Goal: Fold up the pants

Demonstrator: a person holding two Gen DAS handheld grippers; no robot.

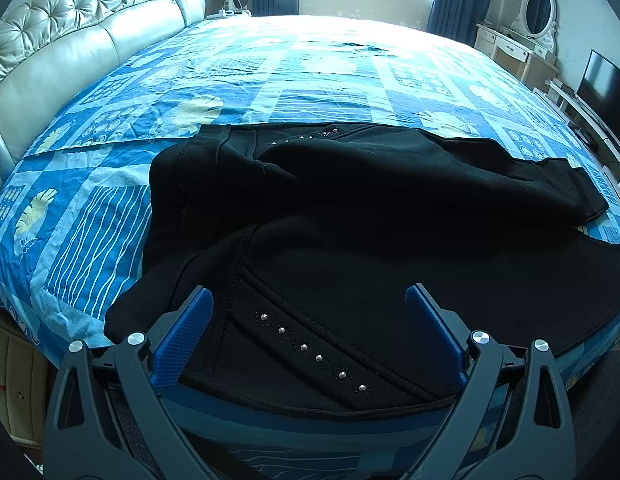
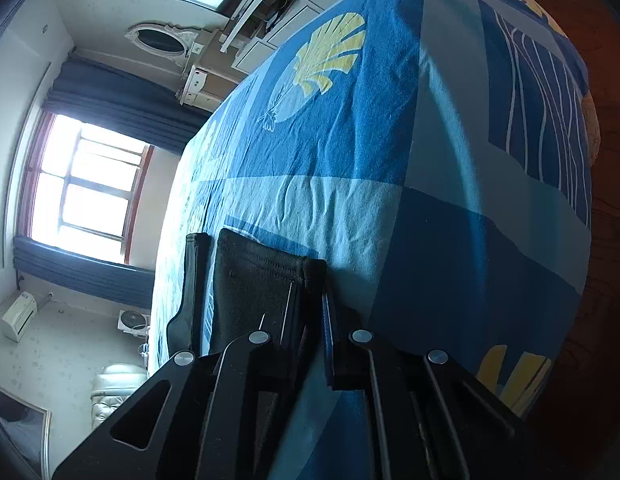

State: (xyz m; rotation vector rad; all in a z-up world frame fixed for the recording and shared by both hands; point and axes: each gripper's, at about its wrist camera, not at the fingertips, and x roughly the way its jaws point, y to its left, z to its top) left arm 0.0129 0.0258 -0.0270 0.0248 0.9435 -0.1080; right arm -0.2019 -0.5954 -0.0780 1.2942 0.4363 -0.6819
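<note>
At nine o'clock in my left view the padded headboard [image 1: 82, 44] runs along the bed [image 1: 310, 80], and the blue patterned sheet [image 1: 90, 216] spreads from there across to the far side. The black pants [image 1: 329, 216] lie at the near edge, from about eight o'clock through centre to three o'clock, waist end toward me with a line of studs [image 1: 310, 352] at six o'clock. They look rumpled and loosely doubled, one leg thrown over the other, not squared up. My left gripper [image 1: 308, 328] sits over the waistband with its jaws spread wide, holding nothing.

In the right view, rolled on its side, the window [image 2: 86, 184] is at nine o'clock. My right gripper [image 2: 310, 304] at six o'clock has its jaws pinched on a hemmed leg cuff [image 2: 258, 284], lifted off the sheet.

I judge the fold barely begun: the legs need laying flat and aligned, then folding up to the waist.
</note>
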